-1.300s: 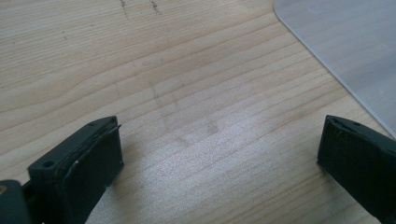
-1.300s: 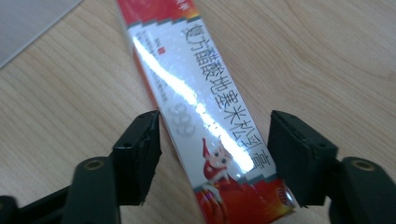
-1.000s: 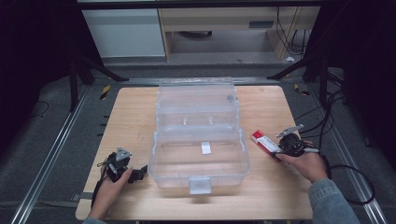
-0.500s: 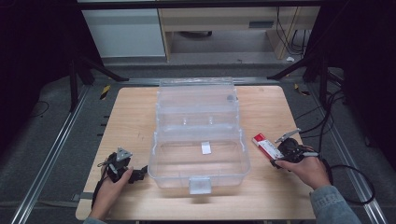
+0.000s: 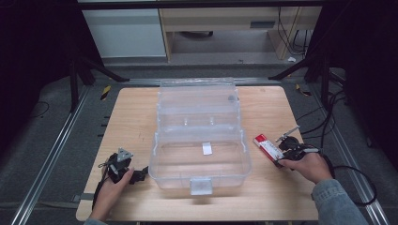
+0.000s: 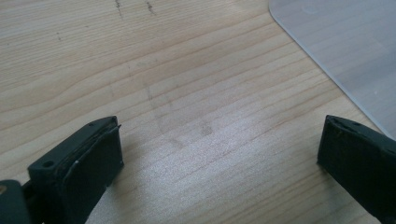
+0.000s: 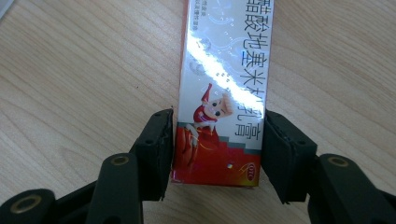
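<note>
**Right gripper lining up on the little box**

High view: the right gripper (image 5: 280,152) meets the red-and-white cardboard box (image 5: 266,146) at lower right, beside the clear plastic case (image 5: 201,140). The left gripper (image 5: 141,174) idles at lower left.

Left gripper view: jaws spread over the bare wooden table (image 6: 187,93).

Right gripper view: jaws, just closing, pinch the box's near end (image 7: 219,140), probably to lift it.

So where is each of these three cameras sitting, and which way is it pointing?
High view: above the person's side, looking forward and down on the wooden table, clear plastic storage box, both hands and forearms.
Left claw view: rides the left claw, looking along its open black jaws at bare wood and a box corner.
Right claw view: rides the right claw, jaws either side of the red-and-white cardboard carton.
Shared: the high view also shows that carton at the right claw, and the left claw.
</note>
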### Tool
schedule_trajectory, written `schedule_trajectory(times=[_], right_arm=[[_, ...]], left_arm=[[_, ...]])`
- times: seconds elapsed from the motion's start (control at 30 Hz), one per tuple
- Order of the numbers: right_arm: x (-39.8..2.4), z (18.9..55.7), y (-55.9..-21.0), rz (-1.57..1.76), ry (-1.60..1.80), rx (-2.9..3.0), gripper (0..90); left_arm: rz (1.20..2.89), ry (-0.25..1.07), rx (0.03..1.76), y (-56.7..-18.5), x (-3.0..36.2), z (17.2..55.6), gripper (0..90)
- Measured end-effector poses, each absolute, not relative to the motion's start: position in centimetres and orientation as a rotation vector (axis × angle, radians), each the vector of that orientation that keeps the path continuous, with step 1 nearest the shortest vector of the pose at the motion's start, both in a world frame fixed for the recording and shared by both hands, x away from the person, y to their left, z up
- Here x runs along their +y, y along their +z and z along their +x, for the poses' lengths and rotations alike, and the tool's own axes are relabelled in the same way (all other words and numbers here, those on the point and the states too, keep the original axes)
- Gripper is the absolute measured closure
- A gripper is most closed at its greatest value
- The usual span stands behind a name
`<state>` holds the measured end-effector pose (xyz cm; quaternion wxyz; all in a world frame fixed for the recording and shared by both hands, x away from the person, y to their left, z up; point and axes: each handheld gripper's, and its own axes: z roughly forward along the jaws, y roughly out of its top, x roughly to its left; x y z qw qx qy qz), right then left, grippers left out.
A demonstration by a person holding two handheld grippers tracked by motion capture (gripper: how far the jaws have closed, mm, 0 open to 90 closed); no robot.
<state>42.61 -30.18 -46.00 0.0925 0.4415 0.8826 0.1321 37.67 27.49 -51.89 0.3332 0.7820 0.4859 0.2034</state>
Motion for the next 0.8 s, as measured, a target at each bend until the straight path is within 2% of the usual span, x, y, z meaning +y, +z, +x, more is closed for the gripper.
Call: schedule_trajectory(times=[0.27,0.47,0.8], right_arm=[[-30.0,42.9,-46.2,1.324,0.350,2.644,47.0],[-30.0,43.0,-46.1,1.316,0.359,2.647,50.9],[-30.6,41.9,-44.2,1.278,0.423,2.637,51.4]], left_arm=[[2.043,0.531,1.268,-51.9,27.5,37.7,0.0],[2.044,0.531,1.266,-51.9,27.5,37.7,0.0],[2.046,0.530,1.266,-51.9,27.5,37.7,0.0]])
